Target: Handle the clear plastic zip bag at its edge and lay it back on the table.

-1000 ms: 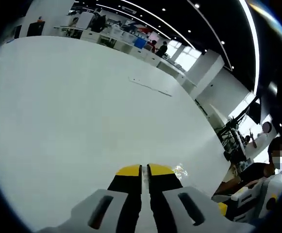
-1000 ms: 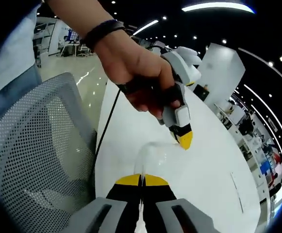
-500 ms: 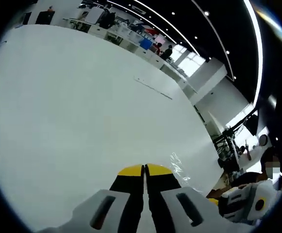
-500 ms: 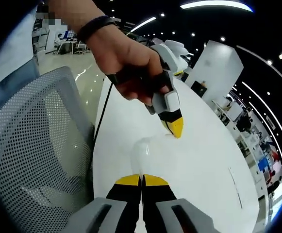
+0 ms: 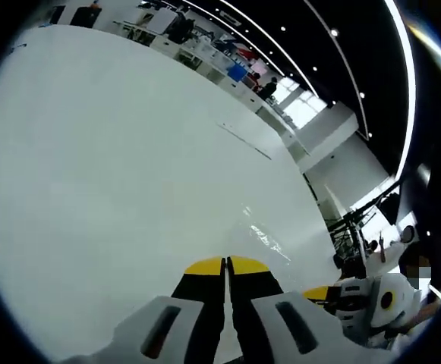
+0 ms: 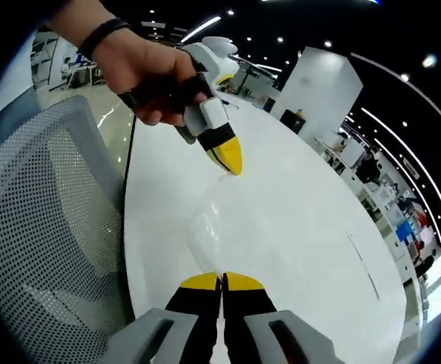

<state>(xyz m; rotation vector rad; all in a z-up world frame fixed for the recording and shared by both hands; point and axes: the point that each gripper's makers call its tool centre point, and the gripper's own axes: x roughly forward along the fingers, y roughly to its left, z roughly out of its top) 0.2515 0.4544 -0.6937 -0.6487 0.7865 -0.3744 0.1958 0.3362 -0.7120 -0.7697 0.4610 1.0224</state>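
- While both grippers pinch the zip bag [image 6: 214,227] taut between them: left gripper [image 6: 234,161] clenched on far edge, right gripper [image 6: 222,281] clenched on near edge.
- Risk: uneven release over the table [image 6: 311,220], film folds or slides off the near side.

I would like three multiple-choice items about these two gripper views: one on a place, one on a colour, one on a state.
1. Where does the clear plastic zip bag hang?
A. Between the two grippers, above the white table
B. On the grey mesh chair
C. On the floor

2. What colour are the gripper tips?
A. Red
B. Yellow
C. Green

3. How do the right gripper's jaws stand?
A. Wide open
C. Shut on the bag's edge
B. Half open, holding nothing

Answers: 1 A, the bag stretches from the left gripper to the right one over the table. 2 B, both tips are yellow. 3 C, the jaws meet where the bag ends.
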